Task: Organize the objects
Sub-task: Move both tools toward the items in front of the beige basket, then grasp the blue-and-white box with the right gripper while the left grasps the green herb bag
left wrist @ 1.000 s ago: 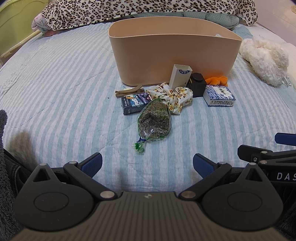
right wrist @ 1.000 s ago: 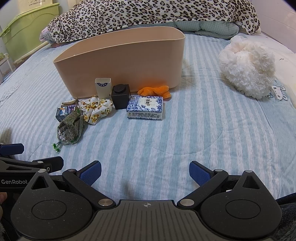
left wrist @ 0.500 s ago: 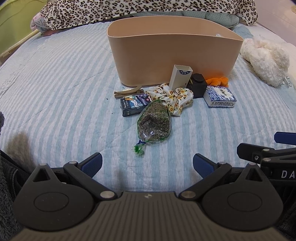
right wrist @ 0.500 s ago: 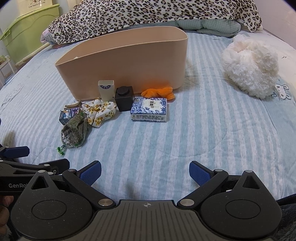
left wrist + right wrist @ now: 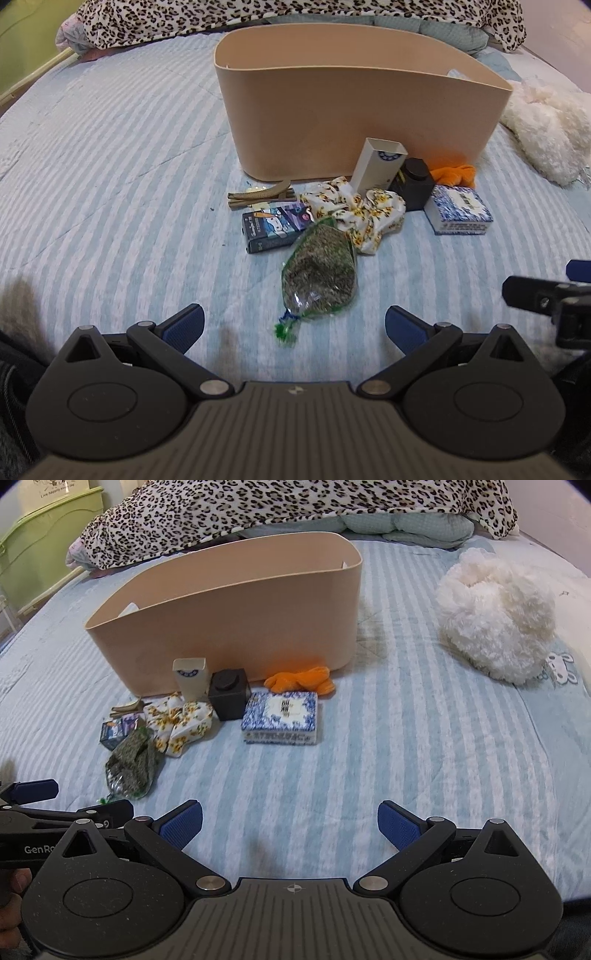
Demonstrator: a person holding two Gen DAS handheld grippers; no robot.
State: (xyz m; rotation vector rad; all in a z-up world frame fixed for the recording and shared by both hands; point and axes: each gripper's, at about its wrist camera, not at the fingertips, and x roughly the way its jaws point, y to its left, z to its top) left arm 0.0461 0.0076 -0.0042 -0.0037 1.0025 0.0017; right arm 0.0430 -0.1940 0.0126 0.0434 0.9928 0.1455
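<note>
Both grippers' fingers (image 5: 181, 326) gape above a crinkly herb bag (image 5: 319, 277) near the smooth beige tub (image 5: 354, 110).

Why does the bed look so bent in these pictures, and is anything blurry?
Left wrist view: the fisheye lens bows the bedspread stripes and curves the bin; the herb bag's near end is slightly smeared. Right wrist view: the same bending toward the edges, dark corners, soft blur on the bedspread just ahead of the right gripper; lighting is even, with only faint shadows.
</note>
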